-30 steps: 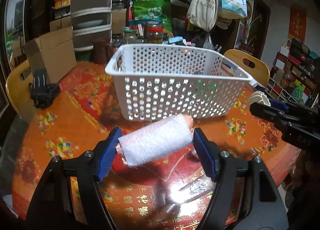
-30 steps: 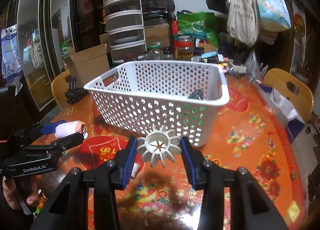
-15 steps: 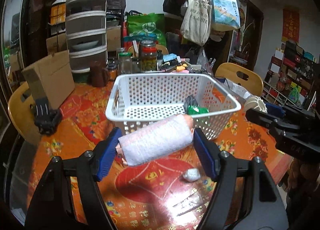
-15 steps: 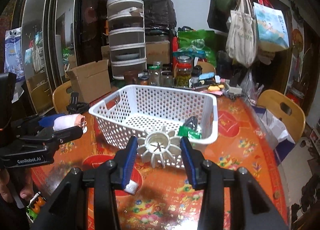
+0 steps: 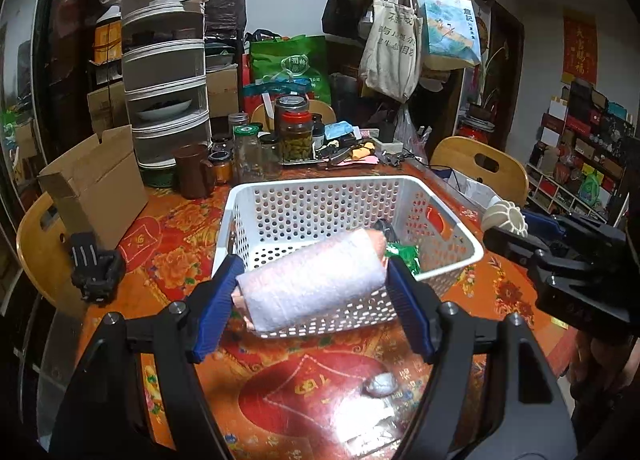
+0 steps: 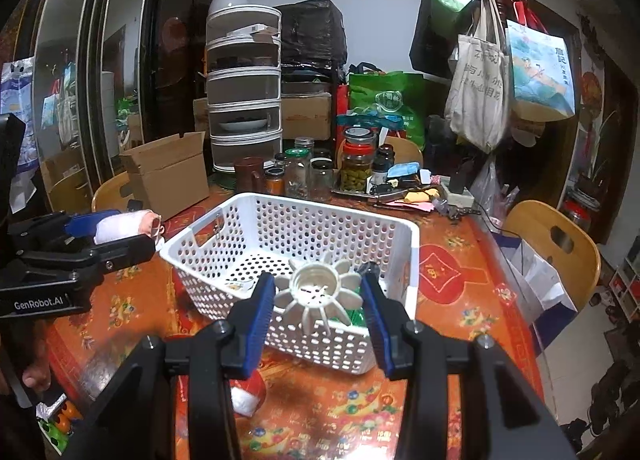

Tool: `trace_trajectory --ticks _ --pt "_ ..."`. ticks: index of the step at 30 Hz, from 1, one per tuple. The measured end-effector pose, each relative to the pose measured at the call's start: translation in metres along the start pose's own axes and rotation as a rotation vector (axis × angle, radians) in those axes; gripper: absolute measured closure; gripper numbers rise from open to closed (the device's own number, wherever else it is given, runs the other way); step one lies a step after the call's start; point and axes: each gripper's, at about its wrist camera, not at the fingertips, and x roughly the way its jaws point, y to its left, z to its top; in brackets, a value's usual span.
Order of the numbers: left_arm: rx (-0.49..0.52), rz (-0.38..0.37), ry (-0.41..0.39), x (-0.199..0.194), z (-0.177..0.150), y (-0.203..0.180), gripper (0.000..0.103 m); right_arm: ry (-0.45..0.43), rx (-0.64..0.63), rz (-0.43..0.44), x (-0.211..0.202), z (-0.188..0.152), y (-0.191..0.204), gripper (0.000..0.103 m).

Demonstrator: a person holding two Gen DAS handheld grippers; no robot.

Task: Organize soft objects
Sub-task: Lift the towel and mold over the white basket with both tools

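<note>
Soft white roll [image 5: 310,280] with a pink end, clamped lengthwise between the blue pads of the left gripper [image 5: 312,292], held in the air just before the near rim of the white perforated basket [image 5: 280,196]. Ribbed white flower-shaped piece [image 6: 320,294] gripped the same way by the right gripper [image 6: 318,300], raised over the basket's near corner. Both tools closed onto their loads — neither gaping. Inside the basket: a green packet [image 5: 404,254] against the right wall and something dark behind it, too hidden to name. Around the basket, on the red-and-orange floral tablecloth [image 5: 180,244]: an open cardboard box [image 5: 96,184] to the left, a black clip-like gadget [image 5: 94,266] near the table's left edge, a brown mug [image 5: 196,170] and a cluster of glass jars [image 5: 294,134] behind, one filled with green pickles. Small white lump [image 5: 380,384] on the cloth below the left gripper; a red-and-white object [image 6: 246,390] lying under the right one. Grey stacked drawers [image 5: 166,72] at the back, tote bags [image 5: 394,44] hanging from a coat stand, wooden chairs [image 5: 480,164] on both sides — nothing between the roll and the basket's open top.
</note>
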Motion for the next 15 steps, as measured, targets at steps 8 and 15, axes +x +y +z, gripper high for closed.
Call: trace_trajectory --ticks 8,15 --pt "-0.014 -0.003 0.075 0.046 0.024 0.005 0.032 0.046 0.009 -0.016 0.028 0.016 -0.01 0.06" --pt "-0.022 0.031 0.151 0.097 0.042 0.01 0.032 0.171 0.012 -0.01 0.083 0.028 -0.018 0.06"
